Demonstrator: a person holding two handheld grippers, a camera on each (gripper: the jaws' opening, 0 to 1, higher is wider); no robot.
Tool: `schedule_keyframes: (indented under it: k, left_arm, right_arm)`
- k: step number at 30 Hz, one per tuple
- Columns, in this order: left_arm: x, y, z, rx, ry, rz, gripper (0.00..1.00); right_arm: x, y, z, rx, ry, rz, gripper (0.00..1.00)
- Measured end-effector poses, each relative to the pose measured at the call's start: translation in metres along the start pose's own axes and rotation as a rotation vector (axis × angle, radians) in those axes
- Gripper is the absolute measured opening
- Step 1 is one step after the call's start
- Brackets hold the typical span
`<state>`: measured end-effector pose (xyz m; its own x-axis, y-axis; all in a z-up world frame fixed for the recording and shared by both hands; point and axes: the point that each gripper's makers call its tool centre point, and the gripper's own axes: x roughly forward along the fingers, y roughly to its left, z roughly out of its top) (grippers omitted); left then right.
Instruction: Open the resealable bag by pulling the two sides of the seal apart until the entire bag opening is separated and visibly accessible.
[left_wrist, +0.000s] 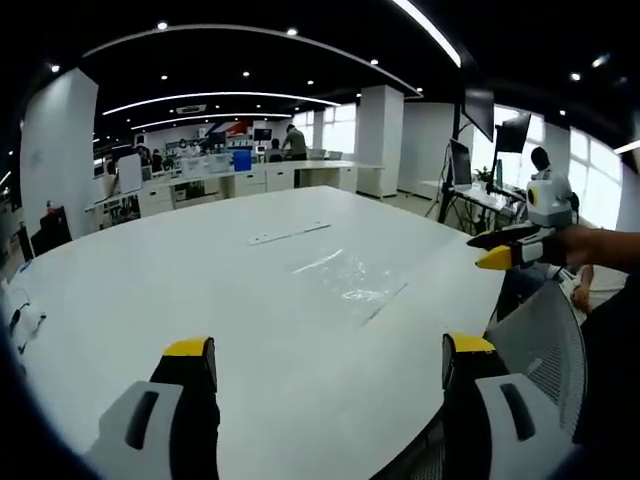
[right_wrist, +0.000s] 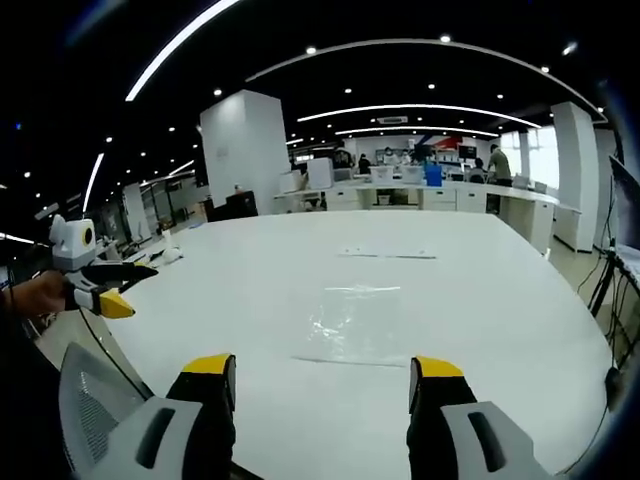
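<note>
A clear resealable bag (left_wrist: 350, 275) lies flat on the big white table (left_wrist: 200, 290), its seal strip toward the near right edge. In the left gripper view my left gripper (left_wrist: 330, 350) stands open over the table's near edge, well short of the bag. My right gripper (left_wrist: 492, 249) comes in from the right, held by a hand, beside the table rim. In the right gripper view the bag (right_wrist: 360, 325) lies just beyond my open right gripper (right_wrist: 323, 368), nothing between the jaws. The left gripper (right_wrist: 132, 290) hovers at the far left there.
A thin clear strip (left_wrist: 290, 233) lies farther back on the table (right_wrist: 250, 300). A grey mesh chair back (left_wrist: 540, 340) stands at the near edge, also seen low left (right_wrist: 90, 400). Small dark items (left_wrist: 25, 320) sit at the left rim. Desks, monitors (left_wrist: 500, 130) and people are behind.
</note>
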<state>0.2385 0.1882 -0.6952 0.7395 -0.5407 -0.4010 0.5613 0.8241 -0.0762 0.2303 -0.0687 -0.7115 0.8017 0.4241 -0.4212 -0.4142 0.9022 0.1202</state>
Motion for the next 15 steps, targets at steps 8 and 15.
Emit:
schedule_keyframes:
  k: [8, 15]
  left_arm:
    - [-0.0019, 0.0029, -0.0017, -0.006, 0.005, 0.004, 0.92]
    - [-0.0007, 0.001, -0.0008, -0.003, 0.006, -0.001, 0.91]
  right_arm:
    - [-0.0031, -0.0002, -0.0053, 0.008, 0.006, 0.0, 0.69]
    - [-0.0025, 0.0008, -0.0059, 0.016, 0.006, 0.003, 0.69]
